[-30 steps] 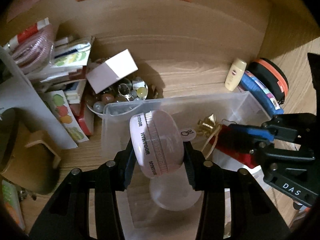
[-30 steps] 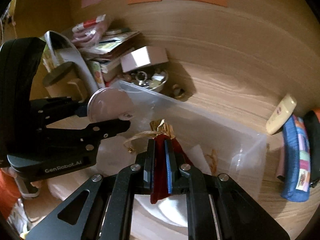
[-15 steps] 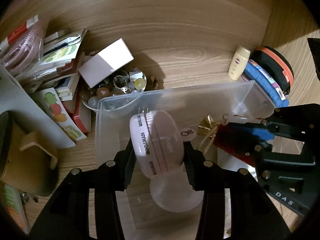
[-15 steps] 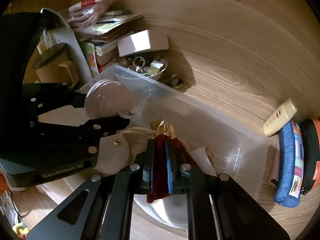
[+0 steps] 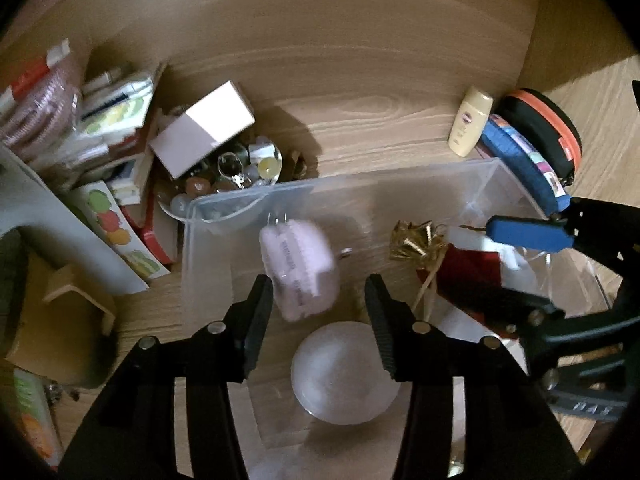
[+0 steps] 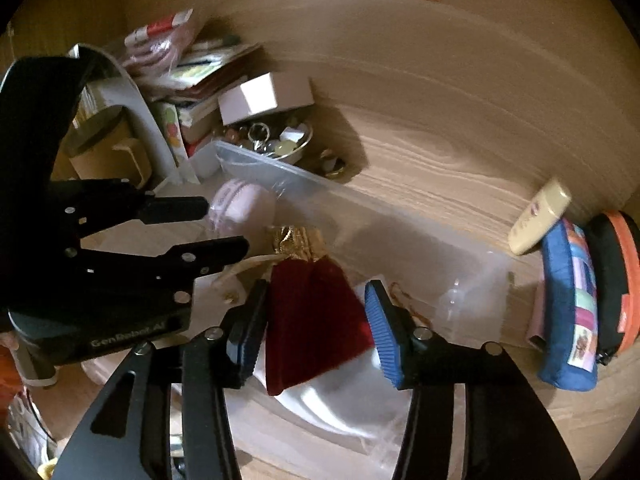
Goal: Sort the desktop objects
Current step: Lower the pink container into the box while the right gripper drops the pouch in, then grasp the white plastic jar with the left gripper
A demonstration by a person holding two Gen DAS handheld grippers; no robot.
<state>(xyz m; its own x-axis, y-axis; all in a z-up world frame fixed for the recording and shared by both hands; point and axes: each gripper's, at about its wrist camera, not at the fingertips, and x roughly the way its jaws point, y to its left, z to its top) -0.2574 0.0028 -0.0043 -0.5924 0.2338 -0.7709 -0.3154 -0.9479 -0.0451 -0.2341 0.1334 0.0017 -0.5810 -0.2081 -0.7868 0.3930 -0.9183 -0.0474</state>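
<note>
Both open tools (image 5: 318,302) (image 6: 316,316) flank pink case (image 5: 298,268) and red pouch (image 6: 312,316).

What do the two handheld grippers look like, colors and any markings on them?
Both are matte black, angular bodies with silver bolt heads along the finger arms. The left gripper has black ribbed pads; its body, seen from the right wrist camera, carries white "GenRobot.AI" lettering. The right gripper has blue ribbed pads. No cables or sleeves are visible.
</note>
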